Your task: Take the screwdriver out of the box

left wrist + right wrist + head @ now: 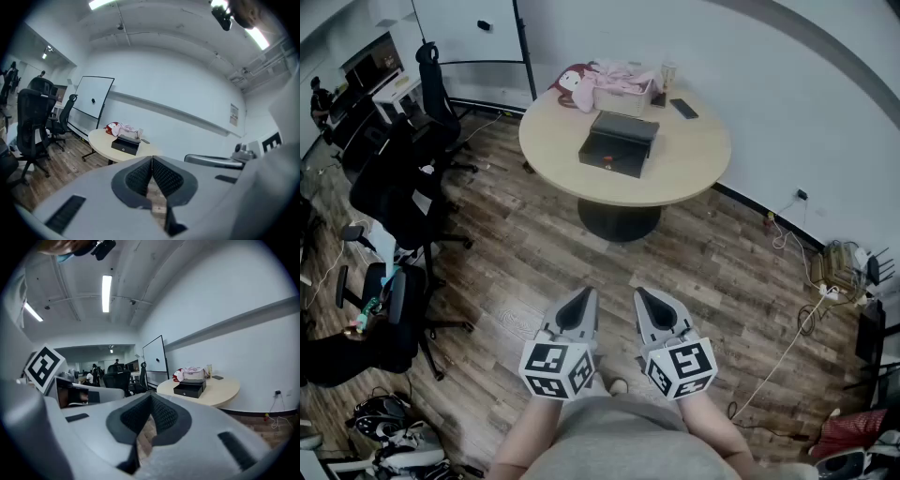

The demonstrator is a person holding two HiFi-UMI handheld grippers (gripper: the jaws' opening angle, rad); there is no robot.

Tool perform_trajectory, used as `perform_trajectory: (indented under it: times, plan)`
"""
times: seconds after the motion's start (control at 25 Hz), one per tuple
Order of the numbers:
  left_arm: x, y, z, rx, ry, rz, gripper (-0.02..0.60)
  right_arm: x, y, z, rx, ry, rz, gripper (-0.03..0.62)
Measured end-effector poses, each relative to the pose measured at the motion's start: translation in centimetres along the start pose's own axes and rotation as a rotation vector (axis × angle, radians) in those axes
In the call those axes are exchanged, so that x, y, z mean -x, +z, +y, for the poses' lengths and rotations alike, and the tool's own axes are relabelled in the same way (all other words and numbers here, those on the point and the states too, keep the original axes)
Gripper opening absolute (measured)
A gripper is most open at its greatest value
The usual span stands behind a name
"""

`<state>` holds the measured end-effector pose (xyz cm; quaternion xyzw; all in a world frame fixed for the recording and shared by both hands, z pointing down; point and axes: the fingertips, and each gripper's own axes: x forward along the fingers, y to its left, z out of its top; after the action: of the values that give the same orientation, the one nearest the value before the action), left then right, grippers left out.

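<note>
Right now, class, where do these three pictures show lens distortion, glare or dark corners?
Head view: wall base bows into a curve; round table evenly lit. Left gripper view: black fisheye corners, ceiling light blown out white. Right gripper view: same dark corners, one glaring ceiling tube, black box sharp.

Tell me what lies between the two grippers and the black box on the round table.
Only bare wooden floor, then the table and its near edge; the head view shows it.
</note>
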<state>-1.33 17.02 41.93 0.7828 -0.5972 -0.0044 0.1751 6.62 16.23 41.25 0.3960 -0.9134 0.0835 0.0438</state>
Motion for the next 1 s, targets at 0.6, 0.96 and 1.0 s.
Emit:
perform_trajectory:
  times: [0.6,0.96,1.0]
  plan:
    - [4.4,-0.7,-2.7,0.008,-0.004,-0.017,0.005,4.8,0.1,3.4,0.026,0.031,-0.006,0.0]
    - [4.7,-1.1,-4.3,0.024,0.014,-0.029,0.005,6.2,-0.1,2.3,-0.023,0.077,-0.012,0.0]
    - [4.6,-1.3,-4.6,0.02,0.008,-0.025,0.005,6.2,-0.2,2.2,-0.032,0.083,-0.008,0.0]
